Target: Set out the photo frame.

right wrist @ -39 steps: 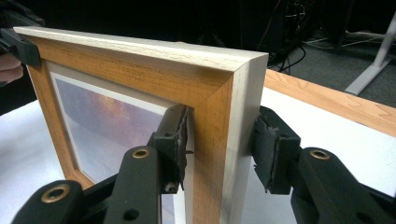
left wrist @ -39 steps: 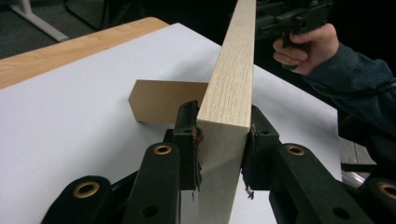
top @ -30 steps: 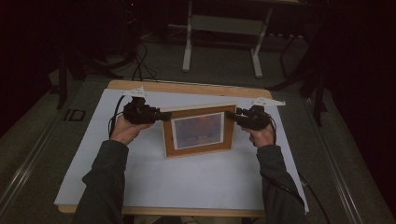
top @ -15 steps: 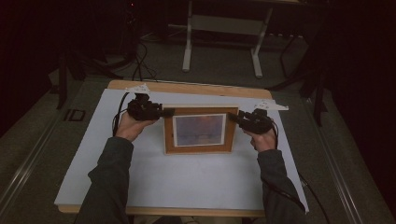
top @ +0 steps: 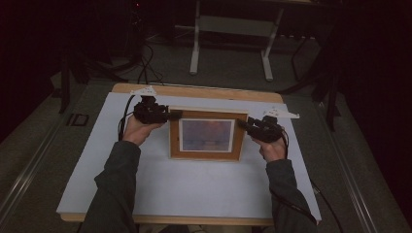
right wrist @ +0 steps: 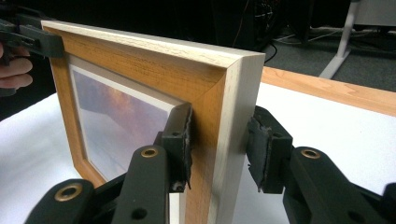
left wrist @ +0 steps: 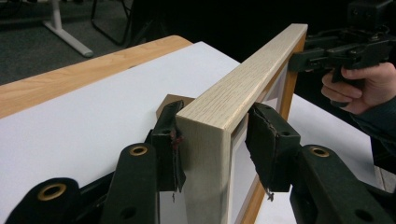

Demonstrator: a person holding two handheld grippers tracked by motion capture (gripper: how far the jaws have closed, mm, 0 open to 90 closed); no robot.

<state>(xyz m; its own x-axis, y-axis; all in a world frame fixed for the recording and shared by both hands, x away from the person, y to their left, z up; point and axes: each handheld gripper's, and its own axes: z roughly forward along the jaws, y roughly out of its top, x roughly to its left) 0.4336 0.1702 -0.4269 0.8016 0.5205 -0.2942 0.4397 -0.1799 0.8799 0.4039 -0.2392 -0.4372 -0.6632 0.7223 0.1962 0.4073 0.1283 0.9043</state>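
A wooden picture frame (top: 206, 136) with a bluish-orange picture stands nearly upright on the white-covered table (top: 194, 189), its face towards me. My left gripper (top: 175, 115) is shut on its upper left corner. In the left gripper view the pads (left wrist: 170, 140) press the pale frame (left wrist: 243, 79) front and back. My right gripper (top: 241, 124) is shut on the frame's right side. In the right gripper view its pads (right wrist: 182, 140) sit on either side of the frame (right wrist: 140, 60). A brown back stand (left wrist: 170, 99) peeks out behind the frame.
White sheet covers the table, with a bare wooden strip (top: 194, 91) along the far edge. Beyond it a dark floor holds cables (top: 145, 68) and a white table base (top: 231, 43). A small dark object (top: 77, 119) lies left of the table.
The frame has turned from skewed to square with the table. The left gripper shifted right and slightly away; the right gripper dropped a little nearer to me.
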